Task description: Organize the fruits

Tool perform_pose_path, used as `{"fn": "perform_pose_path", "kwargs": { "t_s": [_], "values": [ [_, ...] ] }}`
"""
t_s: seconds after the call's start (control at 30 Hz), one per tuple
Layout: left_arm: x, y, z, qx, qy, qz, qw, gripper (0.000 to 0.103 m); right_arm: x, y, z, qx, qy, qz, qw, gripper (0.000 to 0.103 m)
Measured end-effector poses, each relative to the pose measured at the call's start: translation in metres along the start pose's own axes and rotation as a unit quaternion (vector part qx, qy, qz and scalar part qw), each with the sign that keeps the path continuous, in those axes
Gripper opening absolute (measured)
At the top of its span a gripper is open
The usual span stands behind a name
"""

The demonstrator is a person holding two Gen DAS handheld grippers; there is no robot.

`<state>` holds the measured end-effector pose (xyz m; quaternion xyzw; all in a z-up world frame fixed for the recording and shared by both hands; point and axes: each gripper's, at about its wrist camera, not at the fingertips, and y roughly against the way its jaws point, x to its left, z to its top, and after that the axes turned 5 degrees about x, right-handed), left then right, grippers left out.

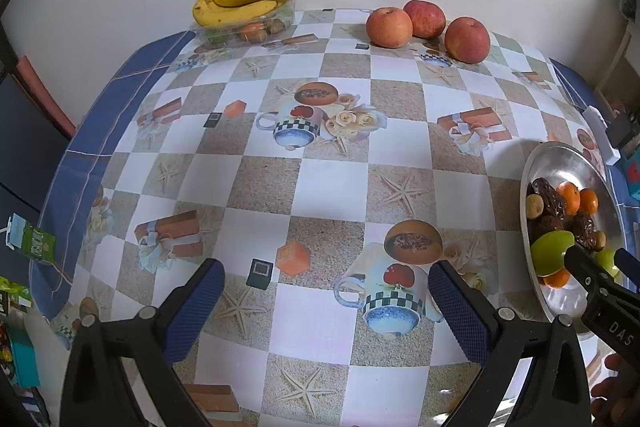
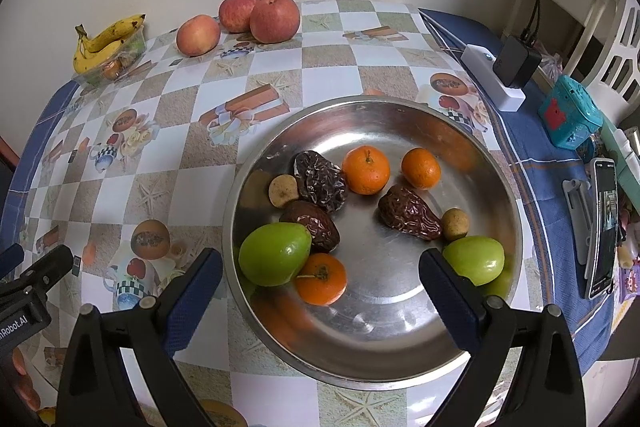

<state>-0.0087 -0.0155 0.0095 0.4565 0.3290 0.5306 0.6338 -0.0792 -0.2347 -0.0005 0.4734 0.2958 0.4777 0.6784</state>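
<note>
Right wrist view looks down on a round, shiny steel bowl (image 2: 400, 115) holding three smooth orange mandarins (image 2: 366, 170), three wrinkled dark dates (image 2: 410, 213), two glossy green fruits (image 2: 275, 253) and two small tan round fruits (image 2: 283, 191), with the right gripper (image 2: 320, 285) spread wide and empty above its near rim. Left wrist view shows the left gripper (image 1: 326, 293) likewise spread and empty over the checked tablecloth (image 1: 328, 183); at the far edge sit three red apples (image 1: 389, 27) and, further left, two spotted yellow bananas (image 1: 240, 5) atop a clear plastic tray (image 1: 224, 34).
</note>
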Motion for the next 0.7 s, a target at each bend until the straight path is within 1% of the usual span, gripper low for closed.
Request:
{"fn": "perform_pose_path", "kwargs": {
  "t_s": [0.23, 0.57, 0.7],
  "values": [
    [0.0012, -0.0002, 0.0010, 0.001, -0.001, 0.001, 1.0000, 0.103, -0.0010, -0.0010, 0.0003, 0.002, -0.001, -0.001, 1.000, 0.099],
    [0.0031, -0.0034, -0.0016, 0.012, 0.009, 0.009, 0.9998, 0.103, -0.0034, -0.0028, 0.0003, 0.005, -0.005, -0.002, 1.000, 0.099],
    [0.0031, -0.0014, -0.0012, 0.007, 0.009, 0.011, 0.9999, 0.103, -0.0046, -0.0035, 0.0004, 0.007, -0.006, -0.002, 1.000, 0.099]
  ]
}}
